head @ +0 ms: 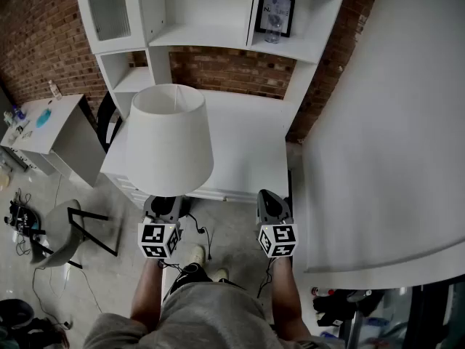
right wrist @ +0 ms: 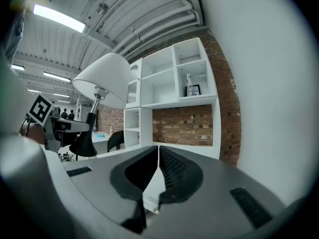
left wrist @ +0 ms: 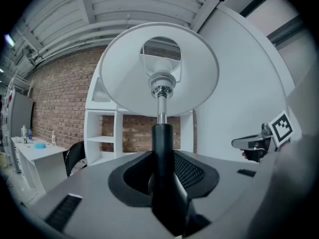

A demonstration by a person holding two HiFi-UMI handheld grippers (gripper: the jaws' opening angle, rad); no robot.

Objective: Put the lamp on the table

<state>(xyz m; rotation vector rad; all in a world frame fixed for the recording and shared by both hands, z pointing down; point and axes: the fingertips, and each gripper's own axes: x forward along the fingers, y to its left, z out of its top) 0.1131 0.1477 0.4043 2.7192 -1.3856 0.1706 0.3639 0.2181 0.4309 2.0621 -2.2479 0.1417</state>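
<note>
Left claw [left wrist: 160,158] clamped on lamp stem [left wrist: 160,133], head view shows shade [head: 168,140], right claw [right wrist: 158,151] together

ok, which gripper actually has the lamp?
The left gripper: its jaws are clamped on the black stem of the lamp. The right gripper is beside it, with its jaws together and nothing between them.

Found worktop [head: 247,147] open ahead on the right half. Blocked left by raised lamp [head: 171,140], behind by shelf unit [head: 211,35], right by white panel [head: 385,137].
</note>
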